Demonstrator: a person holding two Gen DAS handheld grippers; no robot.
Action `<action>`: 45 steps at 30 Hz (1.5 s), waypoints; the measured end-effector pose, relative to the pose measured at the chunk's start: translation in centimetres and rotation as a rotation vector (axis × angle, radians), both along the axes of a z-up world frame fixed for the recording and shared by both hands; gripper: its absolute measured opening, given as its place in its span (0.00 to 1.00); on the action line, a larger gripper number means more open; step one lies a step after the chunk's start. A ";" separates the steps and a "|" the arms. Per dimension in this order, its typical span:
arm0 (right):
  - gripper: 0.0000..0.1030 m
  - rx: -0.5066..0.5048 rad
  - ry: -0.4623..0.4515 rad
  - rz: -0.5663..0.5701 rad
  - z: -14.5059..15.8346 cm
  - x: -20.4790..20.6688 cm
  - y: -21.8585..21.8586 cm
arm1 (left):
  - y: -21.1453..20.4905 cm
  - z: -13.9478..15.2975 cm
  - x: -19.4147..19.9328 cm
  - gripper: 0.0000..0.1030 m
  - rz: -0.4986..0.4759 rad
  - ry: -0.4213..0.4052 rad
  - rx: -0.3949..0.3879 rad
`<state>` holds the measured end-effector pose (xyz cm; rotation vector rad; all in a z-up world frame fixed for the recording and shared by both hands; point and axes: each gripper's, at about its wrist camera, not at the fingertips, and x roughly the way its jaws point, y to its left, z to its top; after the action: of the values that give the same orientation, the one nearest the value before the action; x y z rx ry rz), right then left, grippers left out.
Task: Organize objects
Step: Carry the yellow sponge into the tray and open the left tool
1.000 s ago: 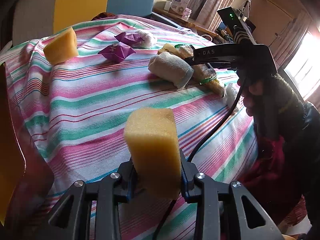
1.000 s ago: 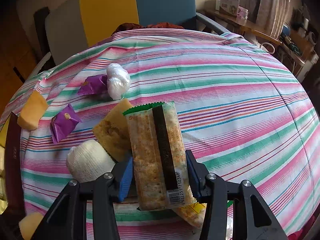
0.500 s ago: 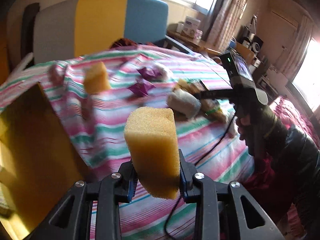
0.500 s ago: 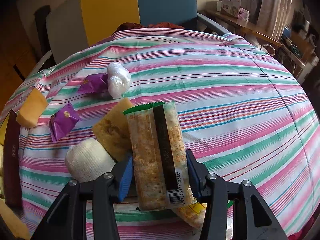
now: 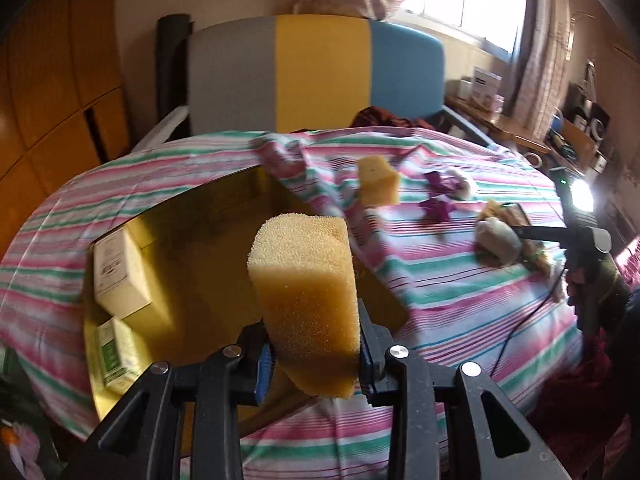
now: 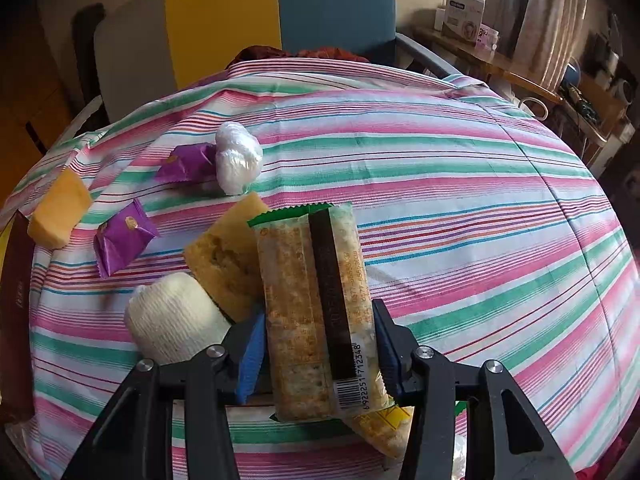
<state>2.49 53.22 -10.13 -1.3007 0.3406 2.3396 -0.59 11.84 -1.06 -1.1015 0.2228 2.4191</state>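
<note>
My left gripper (image 5: pixel 314 354) is shut on a yellow sponge (image 5: pixel 308 304), held upright above the near edge of an open box with a yellow inside (image 5: pixel 208 264). Two small cartons (image 5: pixel 120 272) lie in that box. My right gripper (image 6: pixel 318 354) is shut on a long snack bar packet (image 6: pixel 316 300), low over the striped tablecloth (image 6: pixel 460 200). Beside it lie a stained sponge (image 6: pixel 224 260), a white gauze roll (image 6: pixel 172 316), two purple packets (image 6: pixel 120 240), a white plastic bundle (image 6: pixel 238 158) and another yellow sponge (image 6: pixel 60 212).
A chair with a grey, yellow and blue back (image 5: pixel 320 72) stands behind the table. A side desk with cardboard boxes (image 6: pixel 464 12) runs along the right wall. Another snack packet (image 6: pixel 384 428) lies under my right gripper. A hand (image 5: pixel 592 272) holds the right gripper.
My left gripper has swung left and upward with the sponge, so the open yellow box now lies below it. The right gripper and its snack packet have stayed still.
</note>
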 end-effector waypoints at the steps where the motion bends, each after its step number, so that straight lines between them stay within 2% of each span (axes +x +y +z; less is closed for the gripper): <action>1: 0.49 0.004 -0.001 0.001 0.0 0.0 0.0 | -0.6 -0.1 -0.2 0.32 0.015 -0.004 -0.001; 14: 0.49 0.034 -0.015 0.002 -0.3 0.1 -0.5 | -7.9 -3.7 -2.0 0.32 0.189 -0.087 -0.051; 19: 0.49 0.037 -0.020 0.002 -0.3 0.0 -0.6 | -12.1 -5.5 -2.7 0.33 0.239 -0.141 -0.005; 24: 0.49 0.037 -0.021 0.002 -0.3 0.0 -0.6 | -13.5 -6.4 -3.0 0.39 0.232 -0.182 0.034; 26: 0.49 0.037 -0.020 0.002 -0.3 0.0 -0.6 | -13.3 -6.3 -3.0 0.43 0.228 -0.181 0.021; 30: 0.49 0.034 -0.019 0.001 -0.3 0.0 -0.5 | -13.7 -5.4 -2.7 0.44 0.230 -0.164 0.028; 35: 0.48 0.040 -0.018 0.001 -0.2 0.0 -0.6 | -15.1 -4.2 -2.0 0.44 0.294 -0.120 0.028; 38: 0.48 0.059 -0.008 0.004 0.1 0.1 -1.0 | -16.5 -3.5 -2.0 0.44 0.355 -0.101 0.072; 43: 0.48 0.074 0.092 -0.023 2.8 1.2 -1.2 | -17.6 -2.5 -2.0 0.44 0.408 -0.064 0.121; 45: 0.48 0.044 0.140 -0.024 4.3 1.8 -1.9 | -17.6 -2.1 -2.1 0.44 0.417 -0.043 0.124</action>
<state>4.29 51.34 -5.87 -1.1098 0.3447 2.4098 -2.68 -5.75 -3.16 -1.2400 -0.1897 2.7189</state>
